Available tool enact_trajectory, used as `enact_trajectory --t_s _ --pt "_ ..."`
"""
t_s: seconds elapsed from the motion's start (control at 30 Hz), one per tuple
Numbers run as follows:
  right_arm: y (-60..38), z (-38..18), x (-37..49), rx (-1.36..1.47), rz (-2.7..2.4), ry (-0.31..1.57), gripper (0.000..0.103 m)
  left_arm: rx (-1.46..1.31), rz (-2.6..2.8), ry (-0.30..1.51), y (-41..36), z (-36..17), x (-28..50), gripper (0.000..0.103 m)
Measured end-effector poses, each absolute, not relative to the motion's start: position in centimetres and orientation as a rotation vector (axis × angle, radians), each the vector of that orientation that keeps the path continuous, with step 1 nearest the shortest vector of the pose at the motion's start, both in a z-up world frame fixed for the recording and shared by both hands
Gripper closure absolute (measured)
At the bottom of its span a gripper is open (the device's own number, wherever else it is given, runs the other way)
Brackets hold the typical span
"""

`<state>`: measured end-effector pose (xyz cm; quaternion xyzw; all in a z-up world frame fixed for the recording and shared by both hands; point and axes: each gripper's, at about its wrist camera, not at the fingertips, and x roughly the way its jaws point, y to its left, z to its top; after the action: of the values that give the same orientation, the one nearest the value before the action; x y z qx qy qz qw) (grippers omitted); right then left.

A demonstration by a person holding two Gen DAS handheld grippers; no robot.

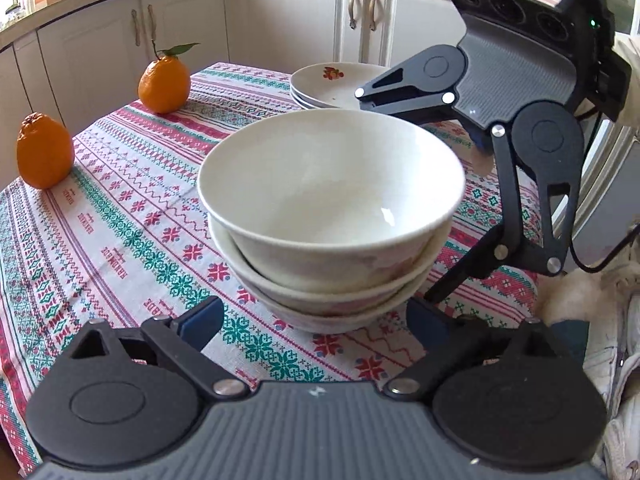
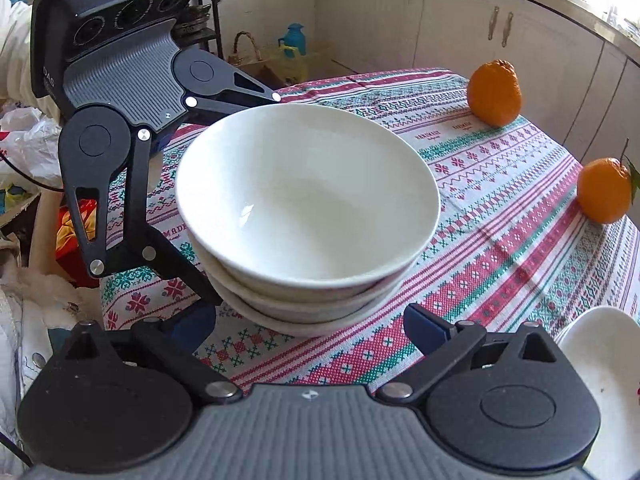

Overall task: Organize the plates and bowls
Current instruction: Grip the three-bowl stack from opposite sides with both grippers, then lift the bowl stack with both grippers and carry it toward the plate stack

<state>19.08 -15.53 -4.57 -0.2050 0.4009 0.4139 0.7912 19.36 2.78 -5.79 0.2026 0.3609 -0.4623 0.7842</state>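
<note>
Three white bowls (image 1: 332,216) nested in one stack, mid-table, on a tablecloth (image 1: 120,216) patterned in red, green and white. Top bowl sits slightly tilted in the one beneath. Faint pinkish print on the outer walls.

Left gripper (image 1: 316,316): released, fingers spread wide to either side of the stack's base, blue pads near the lowest bowl; contact cannot be told. Right gripper (image 2: 308,326): likewise spread wide, fingers flanking the base of the same stack from the opposite side. Neither grasps anything.

Plates (image 1: 328,84): one stack of about three, white, a red-and-yellow motif on the top one, just beyond the bowls in the left wrist view; exact count hard to tell. In the right wrist view only a white rim shows at lower right.

Two oranges (image 1: 164,86) (image 1: 44,152) stand on the cloth, well apart from the bowls, one with stem and leaves.

White cabinets (image 1: 280,12) behind the table.
</note>
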Motion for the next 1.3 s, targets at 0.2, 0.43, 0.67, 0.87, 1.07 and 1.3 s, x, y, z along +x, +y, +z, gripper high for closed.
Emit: enact_trajectory --t_s 0.2,0.43,0.67,0.87,1.07,1.3 --pt "-15.1 -4.3 19.8 -0.478 0.936 0.861 0.008 0.471 -1.027 0.78 2.9 -5.6 19.6 0.013" --pt "-15.0 -3.7 20.3 -0.506 0.975 0.858 0.011 0.512 -1.062 0.763 2.9 -5.2 19.9 0.013" --pt "-15.2 -3.7 20.5 -0.504 0.994 0.868 0.012 0.529 -1.106 0.755 2.6 -5.5 20.8 0.013" --pt "-15.3 -3.8 20.8 -0.504 1.017 0.883 0.012 0.544 -1.172 0.759 2.3 -5.5 21.4 0.018" --pt "-15.3 -3.7 21.0 -0.52 1.034 0.891 0.014 0.568 -1.211 0.753 2.1 -5.4 21.7 0.019" --pt "-15.3 -3.7 21.1 -0.509 1.032 0.895 0.014 0.566 -1.205 0.752 2.0 -5.6 21.7 0.019"
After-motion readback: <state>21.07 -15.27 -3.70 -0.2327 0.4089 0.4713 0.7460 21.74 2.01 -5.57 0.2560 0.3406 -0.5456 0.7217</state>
